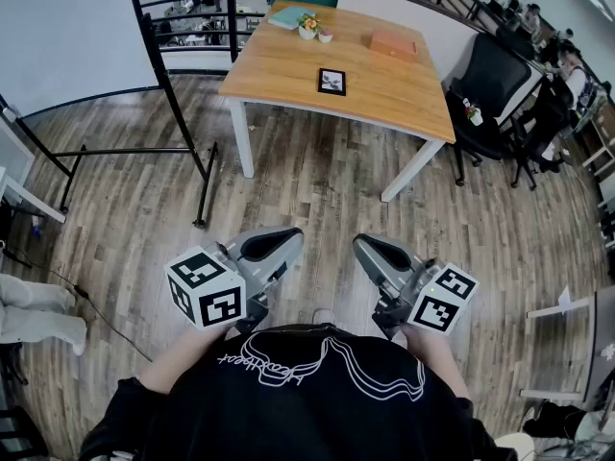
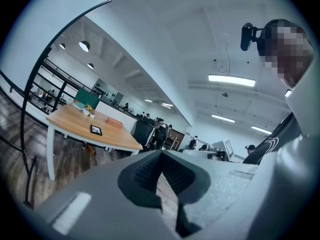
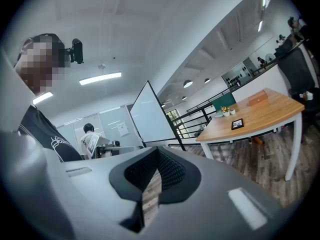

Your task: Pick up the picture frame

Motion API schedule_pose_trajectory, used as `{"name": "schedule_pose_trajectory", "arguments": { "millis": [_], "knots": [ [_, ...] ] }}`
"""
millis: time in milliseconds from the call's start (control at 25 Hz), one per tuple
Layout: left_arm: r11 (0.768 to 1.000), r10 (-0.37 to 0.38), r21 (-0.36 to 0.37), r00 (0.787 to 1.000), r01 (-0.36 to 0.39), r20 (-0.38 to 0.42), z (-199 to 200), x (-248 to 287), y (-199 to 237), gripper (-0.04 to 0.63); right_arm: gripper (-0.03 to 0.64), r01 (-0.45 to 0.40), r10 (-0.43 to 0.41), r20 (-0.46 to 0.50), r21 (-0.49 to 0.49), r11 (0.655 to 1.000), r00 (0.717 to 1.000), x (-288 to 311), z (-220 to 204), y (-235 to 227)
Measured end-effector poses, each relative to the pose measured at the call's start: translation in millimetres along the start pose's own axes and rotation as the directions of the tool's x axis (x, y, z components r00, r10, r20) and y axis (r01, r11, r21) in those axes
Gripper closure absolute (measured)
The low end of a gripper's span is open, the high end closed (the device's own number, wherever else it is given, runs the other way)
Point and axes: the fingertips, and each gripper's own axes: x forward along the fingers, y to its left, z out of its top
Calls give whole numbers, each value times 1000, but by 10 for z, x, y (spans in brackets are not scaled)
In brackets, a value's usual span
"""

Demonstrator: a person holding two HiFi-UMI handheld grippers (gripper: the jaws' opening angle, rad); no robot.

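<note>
Far ahead of clenched, empty left gripper and right gripper, black, pale-centred picture frame lying flat, long axis pointing away.

Head view steeply downward; gripper views low, seemingly upturned; far table in all.

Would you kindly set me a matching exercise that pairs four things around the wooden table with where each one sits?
Things:
1. picture frame
2. brown box
3. flower pots
4. black chair

Places:
A. on the floor, by the right side of the table
B. far end of the tabletop, next to the teal book
C. on the tabletop, toward its right side
D. near the middle of the tabletop

Pairs: 1-D, 2-C, 3-B, 4-A.
</note>
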Motion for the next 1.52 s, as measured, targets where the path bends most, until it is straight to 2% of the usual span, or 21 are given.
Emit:
{"name": "schedule_pose_trajectory", "arguments": {
  "millis": [400,760,880,1160,1360,1520],
  "knots": [
    [1000,29,2,1000,-29,10,-35,-63,79,595,594,24,-24,-1,-1,1000,1000,-63,-55,-43],
    [996,75,-34,996,-77,-41,-116,339,444,587,594,93,-94,3,69,993,996,-73,-52,-786],
    [994,97,-46,992,-101,-76,-124,571,665,520,575,102,-103,13,76,992,995,-1,65,-1122],
    [987,147,-52,985,-153,-93,152,1351,1310,410,463,141,-143,11,79,987,990,183,519,-2101],
    [976,212,-21,972,-215,-99,368,1832,1745,355,396,173,-174,3,65,983,985,261,837,-2735],
    [969,244,-13,967,-245,-77,524,2092,2009,337,390,165,-163,-37,53,985,986,361,950,-3090]
  ]
}}
